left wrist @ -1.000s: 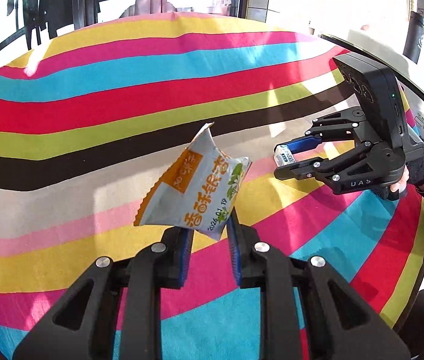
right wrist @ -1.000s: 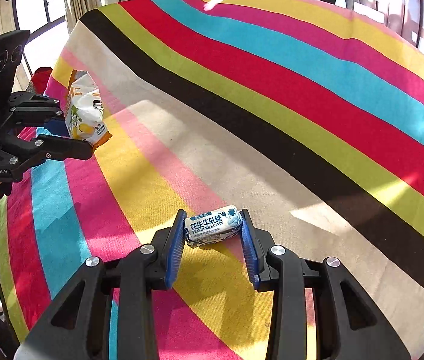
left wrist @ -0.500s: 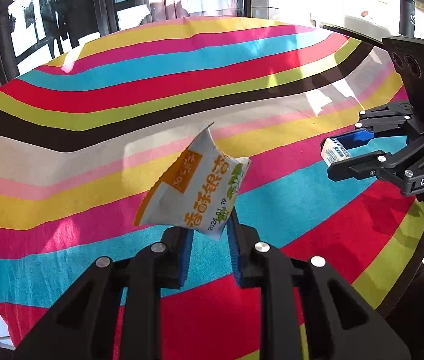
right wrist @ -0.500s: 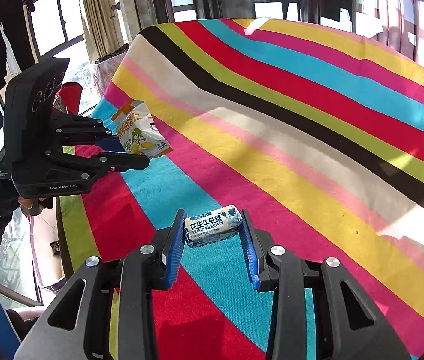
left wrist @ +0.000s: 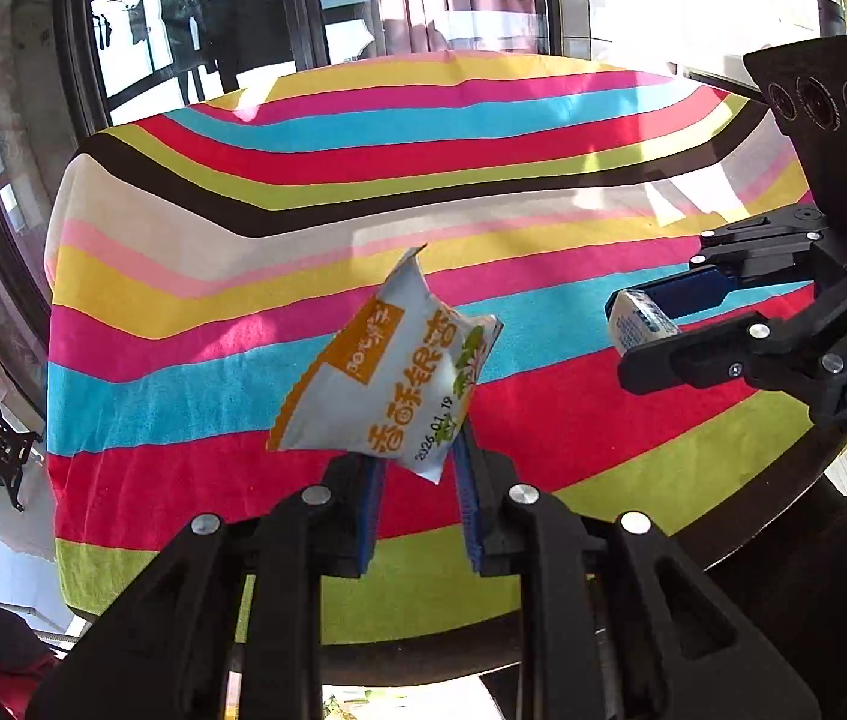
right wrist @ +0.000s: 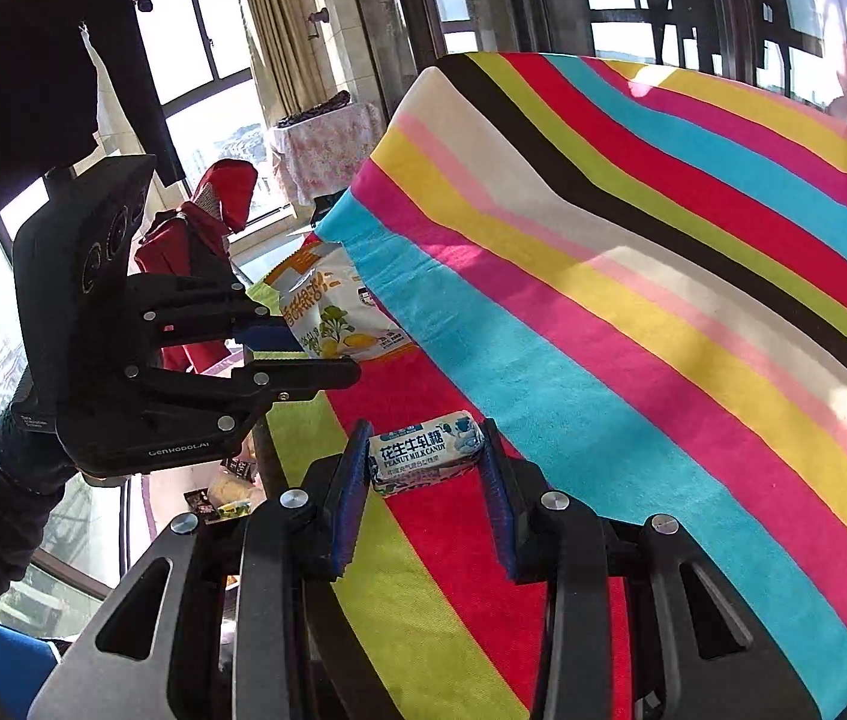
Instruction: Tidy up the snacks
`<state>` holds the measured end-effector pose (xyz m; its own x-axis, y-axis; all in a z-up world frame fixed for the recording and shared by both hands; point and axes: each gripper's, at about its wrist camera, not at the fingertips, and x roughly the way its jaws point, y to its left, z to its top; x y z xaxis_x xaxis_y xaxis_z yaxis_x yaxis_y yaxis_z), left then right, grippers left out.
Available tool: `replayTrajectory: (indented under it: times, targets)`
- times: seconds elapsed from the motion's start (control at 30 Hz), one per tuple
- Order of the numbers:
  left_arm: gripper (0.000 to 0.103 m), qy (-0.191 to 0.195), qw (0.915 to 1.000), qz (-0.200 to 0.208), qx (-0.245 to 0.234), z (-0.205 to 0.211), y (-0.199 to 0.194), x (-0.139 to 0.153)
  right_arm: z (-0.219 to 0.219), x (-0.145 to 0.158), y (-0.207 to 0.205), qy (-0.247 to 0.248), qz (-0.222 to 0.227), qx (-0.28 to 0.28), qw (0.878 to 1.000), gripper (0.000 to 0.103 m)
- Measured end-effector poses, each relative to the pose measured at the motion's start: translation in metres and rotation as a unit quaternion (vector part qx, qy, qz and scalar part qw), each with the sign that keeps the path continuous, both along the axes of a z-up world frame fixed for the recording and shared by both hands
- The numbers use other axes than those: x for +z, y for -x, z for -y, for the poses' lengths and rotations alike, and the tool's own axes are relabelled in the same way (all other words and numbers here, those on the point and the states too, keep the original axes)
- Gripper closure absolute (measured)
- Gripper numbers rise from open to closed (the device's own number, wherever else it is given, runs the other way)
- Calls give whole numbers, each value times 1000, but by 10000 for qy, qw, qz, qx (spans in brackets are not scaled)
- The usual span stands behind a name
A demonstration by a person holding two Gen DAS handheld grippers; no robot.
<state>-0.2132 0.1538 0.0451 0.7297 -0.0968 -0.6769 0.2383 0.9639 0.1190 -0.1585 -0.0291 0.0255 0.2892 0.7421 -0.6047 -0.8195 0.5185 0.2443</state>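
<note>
My left gripper (left wrist: 417,483) is shut on a white-and-orange snack bag (left wrist: 384,381), held in the air above the near edge of the striped tablecloth (left wrist: 303,180). The bag also shows in the right wrist view (right wrist: 336,312), pinched in the left gripper (right wrist: 327,354). My right gripper (right wrist: 423,474) is shut on a small white-and-blue peanut milk candy pack (right wrist: 423,459), held crosswise between the blue pads. The right gripper (left wrist: 657,330) with the candy (left wrist: 636,327) shows at the right of the left wrist view.
The striped cloth (right wrist: 663,300) covers a round table whose near edge (left wrist: 483,654) lies below the grippers. A red garment (right wrist: 201,228) and a floral-covered stand (right wrist: 327,150) sit beyond the table's left side. Several snack packets (right wrist: 225,492) lie low beside the table. Windows ring the room.
Both grippers have pulled back and up from the table with their snacks still held; the table's near edge and the room beyond have come into view.
</note>
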Motion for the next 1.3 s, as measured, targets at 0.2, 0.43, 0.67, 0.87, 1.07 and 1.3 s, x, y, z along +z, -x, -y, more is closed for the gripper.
replayTrajectory:
  times: [0.2,0.43,0.67,0.87,1.07,1.3]
  targets:
    - [81,306,9968,218,699,-33,61,3,-46,7,38,16,98,715,9974,68]
    - [81,610,9807,181,1850,-81,125,-16,-95,2,86,260,164,1581,9869,68]
    - [81,894,9619,-38,2584,-108,161,-50,-143,-17,121,751,273,2161,9731,68]
    - [81,993,9528,21,2868,-122,171,-60,-170,-31,137,1056,314,2400,9645,68]
    - [81,771,9488,20,3062,-126,174,-63,-184,-39,144,1257,342,2477,9600,68]
    - [5,759,9270,384,3653,-132,184,-54,-199,-52,132,1329,-27,2169,9671,38]
